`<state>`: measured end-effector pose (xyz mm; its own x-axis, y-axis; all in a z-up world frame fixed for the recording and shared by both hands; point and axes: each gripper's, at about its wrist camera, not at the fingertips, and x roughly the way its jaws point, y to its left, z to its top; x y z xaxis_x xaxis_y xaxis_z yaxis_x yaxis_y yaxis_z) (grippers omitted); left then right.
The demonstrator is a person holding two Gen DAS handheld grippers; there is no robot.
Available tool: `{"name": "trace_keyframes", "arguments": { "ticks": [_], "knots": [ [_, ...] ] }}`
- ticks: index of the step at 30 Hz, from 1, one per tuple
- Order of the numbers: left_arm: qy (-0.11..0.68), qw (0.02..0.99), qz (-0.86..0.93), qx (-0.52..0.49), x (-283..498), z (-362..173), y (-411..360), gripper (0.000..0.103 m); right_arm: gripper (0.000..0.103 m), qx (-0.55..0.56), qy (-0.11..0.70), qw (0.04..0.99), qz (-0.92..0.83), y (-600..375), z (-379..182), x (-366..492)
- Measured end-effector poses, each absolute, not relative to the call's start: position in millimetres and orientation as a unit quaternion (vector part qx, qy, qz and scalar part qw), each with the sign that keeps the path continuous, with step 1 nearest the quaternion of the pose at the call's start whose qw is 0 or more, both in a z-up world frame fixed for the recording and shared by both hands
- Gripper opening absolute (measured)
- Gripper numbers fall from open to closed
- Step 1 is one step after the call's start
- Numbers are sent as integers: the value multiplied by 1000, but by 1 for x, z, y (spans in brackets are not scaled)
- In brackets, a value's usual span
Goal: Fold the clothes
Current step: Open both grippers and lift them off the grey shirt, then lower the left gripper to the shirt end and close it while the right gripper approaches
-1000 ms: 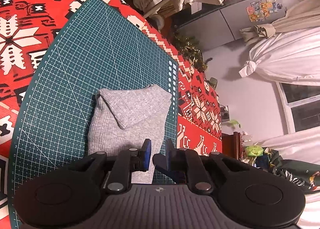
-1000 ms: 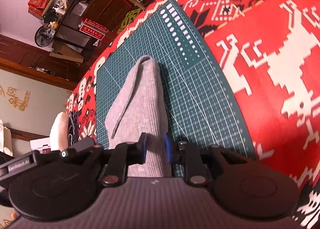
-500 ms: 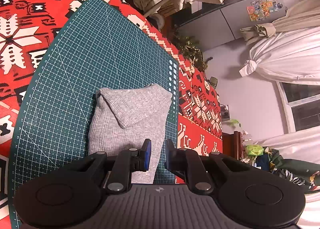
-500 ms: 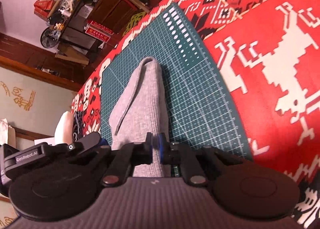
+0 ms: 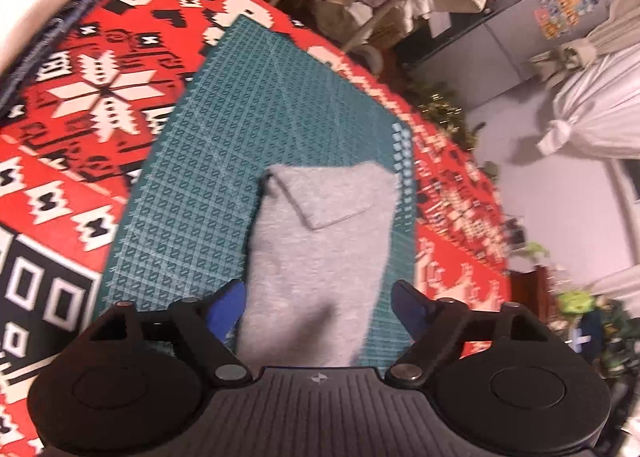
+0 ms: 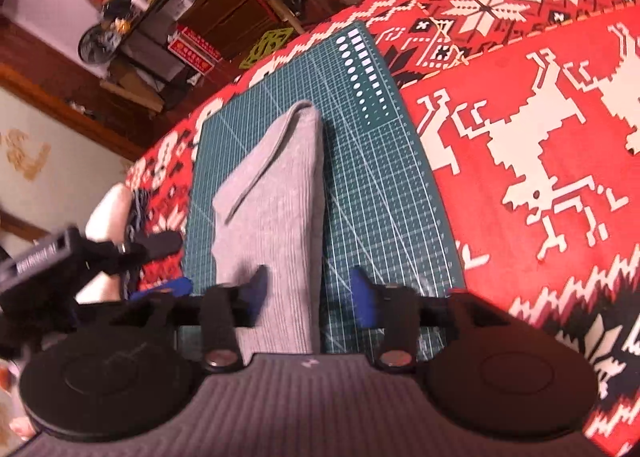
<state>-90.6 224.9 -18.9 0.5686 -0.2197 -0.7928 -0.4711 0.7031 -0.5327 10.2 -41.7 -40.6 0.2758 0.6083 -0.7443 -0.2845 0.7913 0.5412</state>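
Cluttered room behind; red patterned cloth (image 6: pixel 540 161) covers the surface, green cutting mat (image 5: pixel 208 193) on top. Grey ribbed knit garment (image 5: pixel 320 257) lies on the mat as a narrow folded stack, one flap turned over at the far end, near end running under both tools. Left gripper (image 5: pixel 316 307) and right gripper (image 6: pixel 308 289): jaws spread wide, straddling the fabric, gripping nothing. Risk: a jaw tip catching the soft knit could drag layers and skew or undo the fold.
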Motion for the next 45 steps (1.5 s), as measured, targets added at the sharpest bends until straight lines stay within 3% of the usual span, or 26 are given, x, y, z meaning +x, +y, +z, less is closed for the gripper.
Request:
{"name": "trace_keyframes", "arguments": {
  "ticks": [1,4,10,20,26,31,36,45],
  "knots": [
    [464,802,90,-365,-93,-20,222,83,89,144,525,790,283,-41,-39,5],
    [479,807,127,-321,-103,-25,211,83,102,113,513,803,281,-42,-34,-8],
    [476,840,96,-241,-119,-26,186,83,103,38,508,819,266,-40,-34,-33],
    [470,840,154,-225,-145,-21,178,83,103,-46,466,846,253,-32,-29,-58],
    [410,867,140,-246,-155,-17,180,83,103,-73,433,866,239,-31,-23,-64],
    [373,871,127,-292,-157,-21,188,86,103,-54,417,875,239,-33,-19,-59],
    [370,896,135,-205,-149,-14,173,89,103,-30,419,875,241,-34,-25,-47],
    [338,914,96,-202,-140,-5,186,91,103,-30,361,898,251,-35,-27,-44]
  ]
}}
